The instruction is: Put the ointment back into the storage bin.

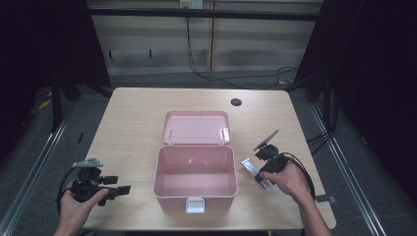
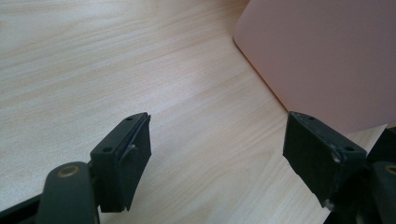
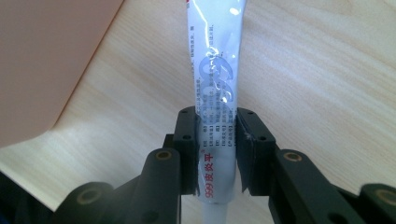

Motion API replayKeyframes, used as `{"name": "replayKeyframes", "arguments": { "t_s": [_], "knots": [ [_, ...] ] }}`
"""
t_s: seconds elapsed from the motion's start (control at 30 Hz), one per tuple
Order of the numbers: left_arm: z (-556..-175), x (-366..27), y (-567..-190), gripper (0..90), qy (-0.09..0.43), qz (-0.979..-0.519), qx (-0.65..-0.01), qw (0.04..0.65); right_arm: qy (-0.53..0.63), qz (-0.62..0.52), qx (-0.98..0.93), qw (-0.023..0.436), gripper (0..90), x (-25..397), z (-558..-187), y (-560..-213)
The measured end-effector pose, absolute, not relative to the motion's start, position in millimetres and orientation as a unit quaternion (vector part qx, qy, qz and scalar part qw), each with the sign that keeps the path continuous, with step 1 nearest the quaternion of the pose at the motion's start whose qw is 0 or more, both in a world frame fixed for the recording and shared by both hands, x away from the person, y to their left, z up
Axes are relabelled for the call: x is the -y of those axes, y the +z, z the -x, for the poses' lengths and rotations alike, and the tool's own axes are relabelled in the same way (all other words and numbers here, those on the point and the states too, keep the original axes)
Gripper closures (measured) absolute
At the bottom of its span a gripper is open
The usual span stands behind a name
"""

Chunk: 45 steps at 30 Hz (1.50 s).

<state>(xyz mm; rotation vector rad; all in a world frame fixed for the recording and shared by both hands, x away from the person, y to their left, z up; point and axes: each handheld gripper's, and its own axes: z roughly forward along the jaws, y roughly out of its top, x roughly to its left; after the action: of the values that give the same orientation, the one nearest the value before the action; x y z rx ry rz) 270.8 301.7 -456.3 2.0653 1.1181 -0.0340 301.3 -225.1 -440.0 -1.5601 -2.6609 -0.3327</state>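
— What do you see from up above?

— A pale wooden table with a pink box near the front edge, its lid thrown back flat behind it, the inside bare. A white latch hangs at the front wall. The left hand holds the left gripper low at the front left corner, pointing toward the box, well apart from it. The right hand holds the right gripper just right of the box, with a white tube at its tip, lying over the tabletop beside the box wall.

— And from the left gripper's own camera?

— Its two black pads stand wide apart with bare wood between them. The box's pink side fills the upper right corner, clear of the jaws.

— The right gripper's camera?

— There the jaws are pressed in on the tube from both sides, gripping it near its lower end. The tube runs straight up away from the camera, white with grey and red print, the table beneath it. The box's wall is at the left, near the tube but not touching it.
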Motion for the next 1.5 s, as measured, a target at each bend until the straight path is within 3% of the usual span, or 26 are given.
{"name": "replayKeyframes", "arguments": {
  "t_s": [0.73,1.5],
  "knots": [
    [-271,-302,-456,23.1,-0.015,-0.809,-0.440,0.390,-0.156,0.447,0.881,0.015,71.8,247,-285,-407],
    [-271,-304,-455,16.1,-0.016,-0.806,-0.435,0.400,-0.164,0.406,0.899,0.014,71.8,252,-275,-365]
  ]
}}
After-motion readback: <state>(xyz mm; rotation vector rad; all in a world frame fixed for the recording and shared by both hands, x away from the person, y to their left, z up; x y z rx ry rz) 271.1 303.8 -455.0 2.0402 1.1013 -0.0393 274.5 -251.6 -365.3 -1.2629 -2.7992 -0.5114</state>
